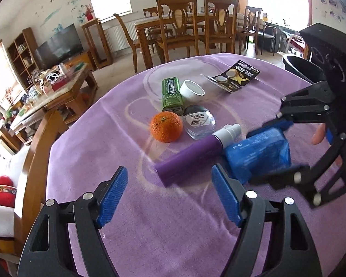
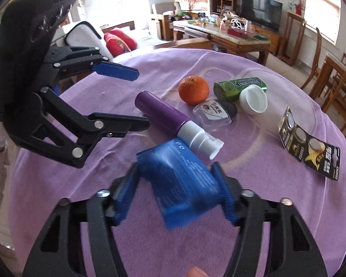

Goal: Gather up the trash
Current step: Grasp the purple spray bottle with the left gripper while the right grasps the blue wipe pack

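Two claws over the tabletop, the right one closed on a blue packet.

The left claw (image 1: 169,194) hangs low over the purple-covered tabletop (image 1: 150,230) with its blue pads (image 1: 113,194) spread wide apart and nothing between them; in the right wrist view it (image 2: 138,99) reaches in from the left, its fingers pointing across the tabletop (image 2: 265,219). The right claw (image 2: 176,196) has a pad pressed on each side of the packet (image 2: 180,182), which sits tilted between them. In the left wrist view the right claw (image 1: 274,147) comes in from the right edge, with the packet (image 1: 258,154) at its tips. A bare fingertip (image 2: 196,272) shows at the bottom edge behind the right claw.
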